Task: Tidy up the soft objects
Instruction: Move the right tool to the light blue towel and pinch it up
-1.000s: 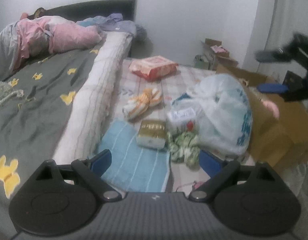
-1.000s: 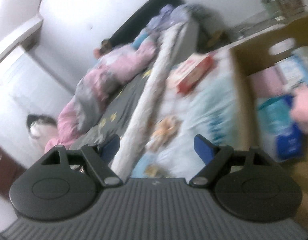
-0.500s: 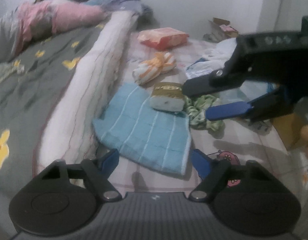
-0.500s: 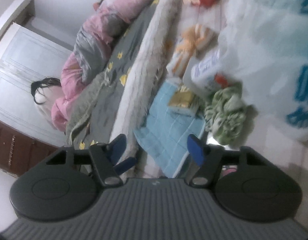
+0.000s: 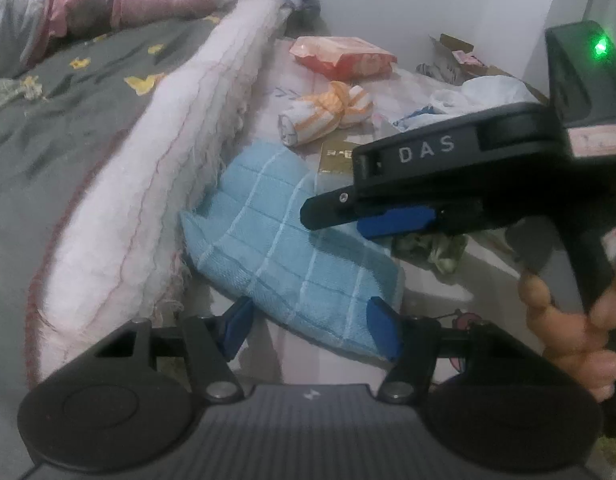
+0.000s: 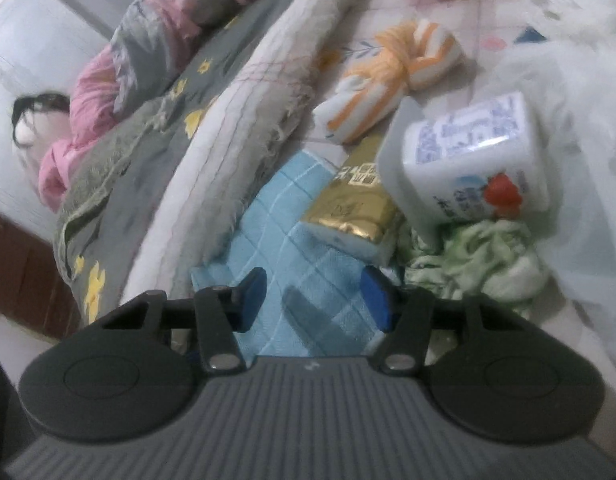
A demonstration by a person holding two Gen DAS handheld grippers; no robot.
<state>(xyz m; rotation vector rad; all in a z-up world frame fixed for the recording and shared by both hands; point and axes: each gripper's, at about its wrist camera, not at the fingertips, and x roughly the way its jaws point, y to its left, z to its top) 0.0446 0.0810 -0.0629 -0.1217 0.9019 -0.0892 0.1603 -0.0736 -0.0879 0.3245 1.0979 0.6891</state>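
Both sets of jaws are closing, roughly half open, around the blue towel (image 5: 292,248) at frame centre: left gripper (image 5: 311,330) at its near edge, right gripper (image 6: 313,300) above it, nothing gripped yet.

The left gripper (image 5: 311,330) points steeply down, its blue-padded fingers (image 5: 381,330) partly apart and closing with nothing pressed between them. The right gripper (image 5: 327,212) reaches in from three o'clock in the left wrist view, its fingers aimed toward nine o'clock and likewise closing, pads clear of any grip. A bare hand (image 5: 575,320) wraps its handle at four o'clock, fingertips curled around the black grip.
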